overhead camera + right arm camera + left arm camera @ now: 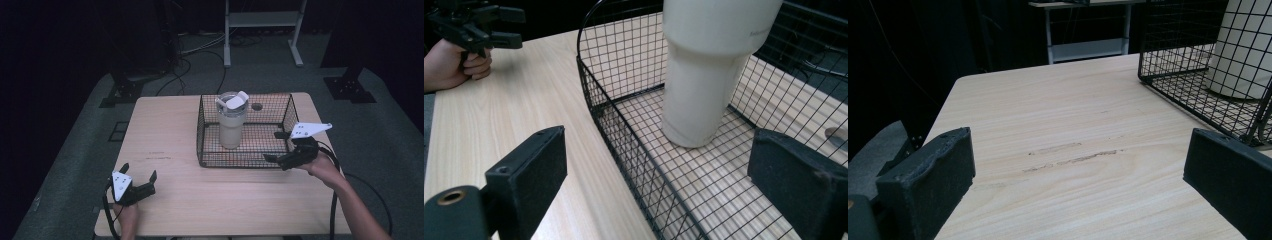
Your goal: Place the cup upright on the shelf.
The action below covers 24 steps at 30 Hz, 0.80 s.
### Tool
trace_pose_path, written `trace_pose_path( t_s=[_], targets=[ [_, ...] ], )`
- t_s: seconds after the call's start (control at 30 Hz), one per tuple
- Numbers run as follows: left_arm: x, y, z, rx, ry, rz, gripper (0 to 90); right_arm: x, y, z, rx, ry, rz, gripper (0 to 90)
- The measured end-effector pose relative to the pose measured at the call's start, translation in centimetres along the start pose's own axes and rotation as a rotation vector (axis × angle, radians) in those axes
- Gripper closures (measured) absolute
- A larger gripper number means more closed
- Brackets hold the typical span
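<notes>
Dark room all round, with cables on grey carpet and a white frame stand beyond the far edge; what is lit is the pale wood bench [165,125], bare apart from a faint scuff mark near its middle.

On the far right half of the bench sits a black wire basket [207,159], and a cream tumbler [230,129] stands upright inside it, toward its left, lid on with the flap tipped up. It clears the basket's rim, so I judge a grasp from the side or above is open to me.

My right tool [278,146] hangs at the basket's near right corner with its jaws spread wide, gripping nothing. In the right gripper view the near wall of the basket runs between the jaws and the tumbler stands just beyond, not touched. That reads to me as lining up on the tumbler (or possibly on the basket wall; I can't settle which).

My left tool [138,176] rests low at the near left of the bench, well apart from the basket, jaws also wide and empty. I take it as parked there to stay out of the way, pointing roughly at the basket's left wall.
</notes>
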<state>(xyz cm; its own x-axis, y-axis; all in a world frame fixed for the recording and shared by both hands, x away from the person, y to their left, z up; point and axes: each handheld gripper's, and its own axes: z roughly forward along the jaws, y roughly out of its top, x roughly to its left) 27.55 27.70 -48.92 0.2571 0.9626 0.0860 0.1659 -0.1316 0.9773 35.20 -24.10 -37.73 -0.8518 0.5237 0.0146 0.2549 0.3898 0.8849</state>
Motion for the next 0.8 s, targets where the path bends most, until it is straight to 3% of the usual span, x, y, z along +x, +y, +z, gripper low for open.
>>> trace_pose_path(
  t_s=[0.33, 0.8],
  targets=[
    [0.0, 0.0, 0.0, -0.001, 0.002, -0.002, 0.0, 0.9, -2.0, -0.7, 0.000, 0.030, 0.025, 8.3],
    [0.0, 0.0, 0.0, 0.001, 0.003, -0.001, 0.0, 1.7, -4.1, -2.0, -0.017, 0.036, 0.034, 8.3]
  ],
)
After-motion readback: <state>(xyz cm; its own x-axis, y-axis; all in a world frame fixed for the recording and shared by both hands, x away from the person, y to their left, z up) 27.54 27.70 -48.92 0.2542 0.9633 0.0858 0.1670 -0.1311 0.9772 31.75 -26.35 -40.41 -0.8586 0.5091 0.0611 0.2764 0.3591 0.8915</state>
